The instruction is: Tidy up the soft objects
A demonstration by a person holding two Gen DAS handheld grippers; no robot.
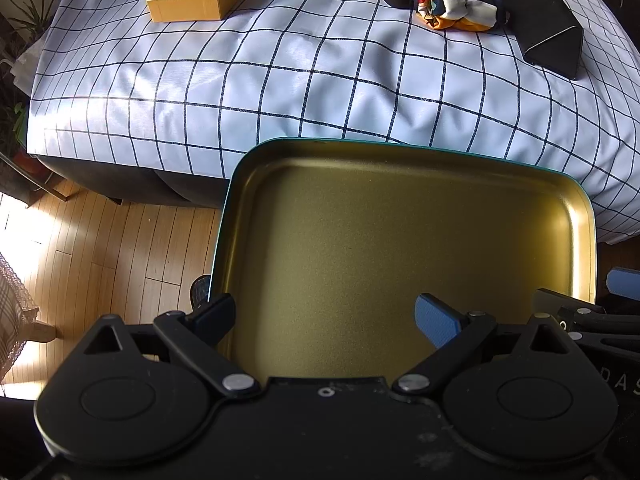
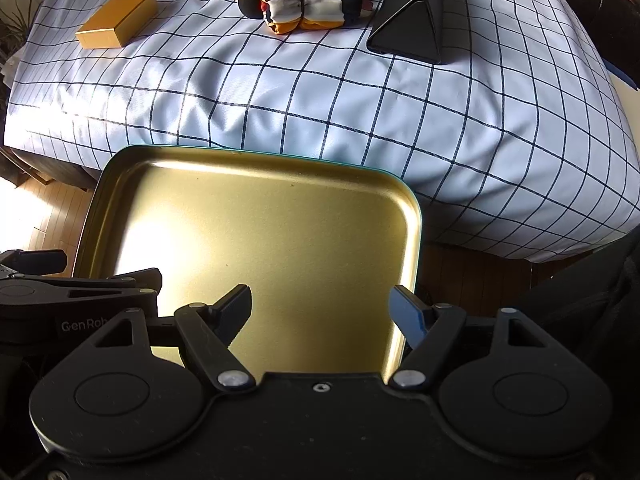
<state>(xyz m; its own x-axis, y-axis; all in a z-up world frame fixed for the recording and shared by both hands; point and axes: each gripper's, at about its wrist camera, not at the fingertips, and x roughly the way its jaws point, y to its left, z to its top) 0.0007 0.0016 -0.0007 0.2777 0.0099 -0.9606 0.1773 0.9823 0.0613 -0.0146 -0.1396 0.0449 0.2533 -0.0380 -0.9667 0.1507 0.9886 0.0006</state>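
Both claws gape, gripping nothing, gold tin tray just ahead, bed beyond; unsupported tray may tip floorward before plush toy loaded.

Both grippers side by side, jaws spread wide.

The left gripper points forward with its fingers parted: the dark left finger and the blue-padded right finger stand well apart with nothing clamped between them. The right gripper sits likewise, its dark finger and blue-edged finger angled outward and separated. Each tool shows at the edge of the other's view: the right gripper's blue pad appears at the right margin of the left wrist view, and the left gripper's black linkage at the left margin of the right wrist view.
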